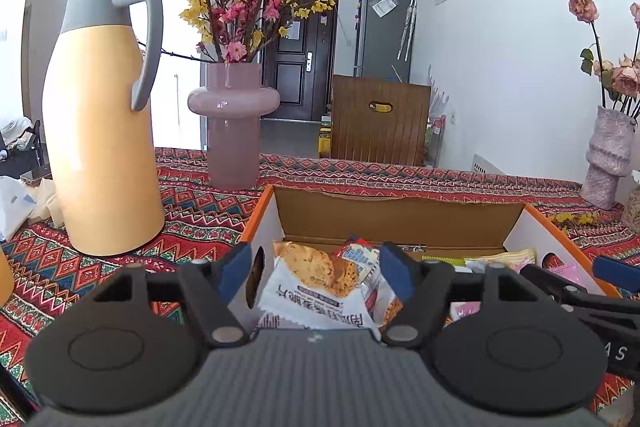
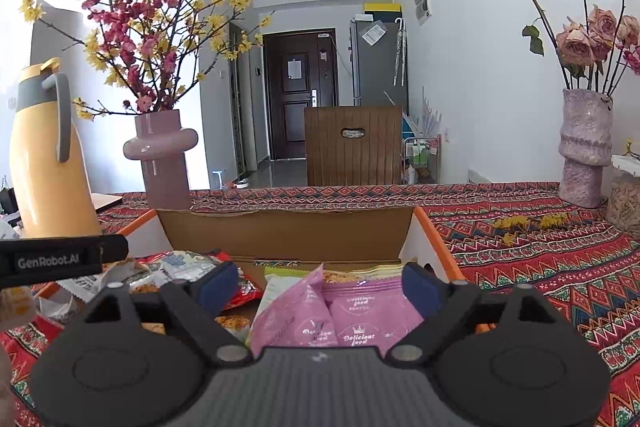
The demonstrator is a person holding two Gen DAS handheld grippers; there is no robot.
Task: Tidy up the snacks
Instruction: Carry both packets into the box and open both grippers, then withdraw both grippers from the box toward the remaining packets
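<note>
left wrist: box (image 1: pixel 400 215) holds snack packets (image 1: pixel 316 291).

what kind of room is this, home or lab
Most likely a home dining area: a patterned tablecloth with a flower vase and thermos jug, a wooden chair, and a front door beyond.

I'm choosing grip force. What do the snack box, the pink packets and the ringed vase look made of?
Snack box: corrugated cardboard, matte brown inside with a torn edge. Pink packets: thin plastic film, it seems, slightly glossy, creased, crimped top seam. Ringed vase: probably glass or glazed ceramic; smooth pink surface with sharp highlights.
</note>
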